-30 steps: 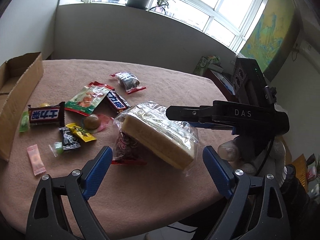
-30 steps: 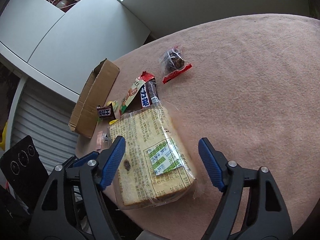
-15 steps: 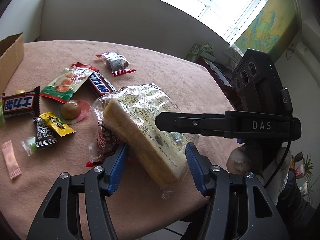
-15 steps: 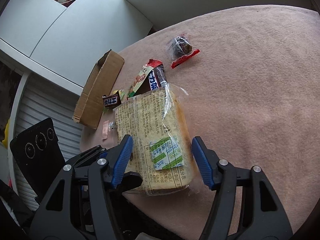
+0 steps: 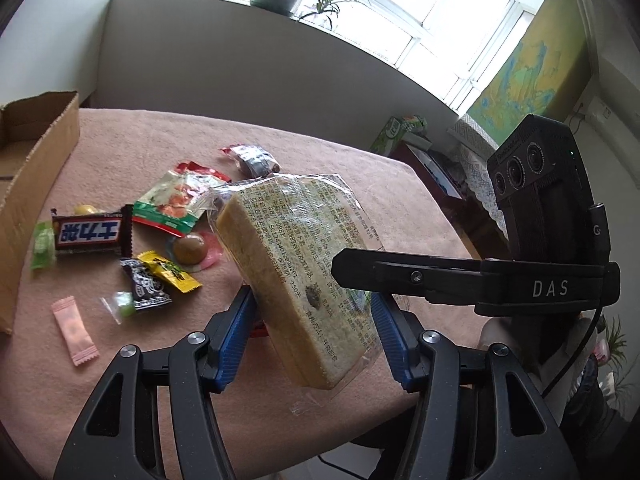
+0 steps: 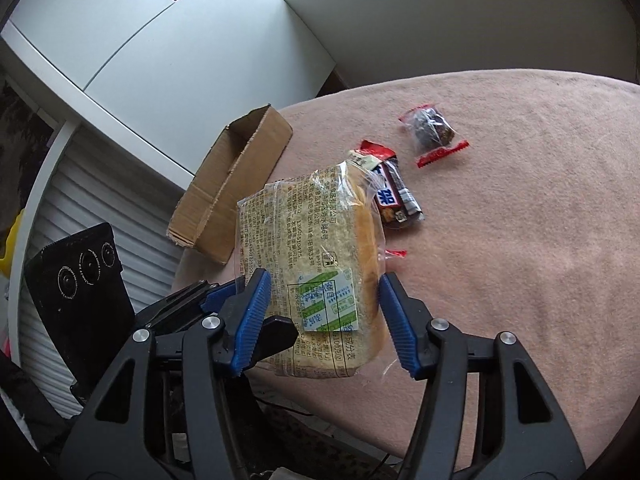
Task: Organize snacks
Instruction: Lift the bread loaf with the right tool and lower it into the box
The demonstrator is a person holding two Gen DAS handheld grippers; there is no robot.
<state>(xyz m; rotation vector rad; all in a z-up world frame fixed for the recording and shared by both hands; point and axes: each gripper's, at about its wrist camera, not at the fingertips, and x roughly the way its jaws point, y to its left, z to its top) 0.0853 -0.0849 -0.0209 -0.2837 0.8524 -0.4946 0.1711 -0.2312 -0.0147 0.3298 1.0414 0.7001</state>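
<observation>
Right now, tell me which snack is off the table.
The bagged bread slab, held up between both tools; every other snack, such as the chocolate bar, lies on the cloth.

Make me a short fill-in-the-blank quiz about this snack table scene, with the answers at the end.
1. Both grippers, the left gripper and the right gripper, are closed on the same wrapped ______.
2. The bread loaf is lifted ______ the pink tablecloth.
3. At the table's edge stands an open box made of ______.
4. The candy bar beside the box has a wrapper with white lettering on a ______ band.

Answers: bread loaf; above; cardboard; blue
</observation>
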